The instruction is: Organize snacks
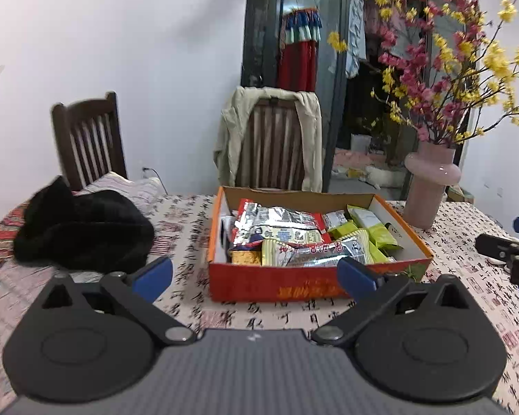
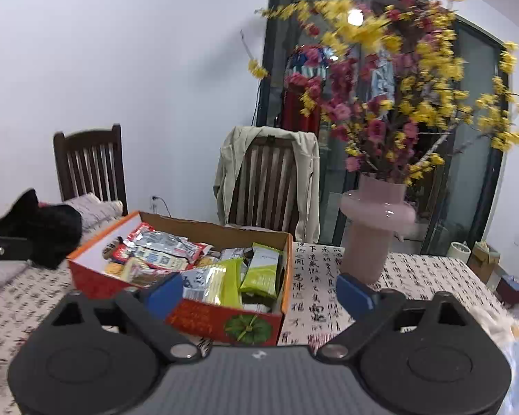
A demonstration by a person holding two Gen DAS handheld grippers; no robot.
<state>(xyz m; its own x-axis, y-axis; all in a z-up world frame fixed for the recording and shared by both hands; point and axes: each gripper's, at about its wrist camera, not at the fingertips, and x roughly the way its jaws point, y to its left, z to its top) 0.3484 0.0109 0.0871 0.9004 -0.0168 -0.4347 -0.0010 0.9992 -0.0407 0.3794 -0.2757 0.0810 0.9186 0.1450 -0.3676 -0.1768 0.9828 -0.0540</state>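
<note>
while both grippers hang in front of the box with nothing in them, the risks i can see from where i stand are mostly ahead of them. the left gripper (image 1: 256, 273) has its jaws spread wide, the box's near wall showing between the blue pads and no pad touching it. the right gripper (image 2: 259, 290) is likewise spread and empty, lined up on the box's near right corner.

the box (image 1: 276, 285) sits on the counter (image 1: 187, 242), and the snacks (image 1: 294, 238) are all heaped inside it, foil and green packets lying loose and overlapping. if a gripper dives in from this slant, i'd expect it to catch the cardboard rim and shove the light box along the cloth, or pinch two slippery packets at once and drop one.

a black heap of cloth (image 1: 83, 228) lies left of the box; it could snag a wide swing of the left gripper.

beyond the box's right side stands the pink vase (image 2: 373, 238), top-heavy with flower branches (image 2: 398, 86). a careless right reach could tip it.
</note>
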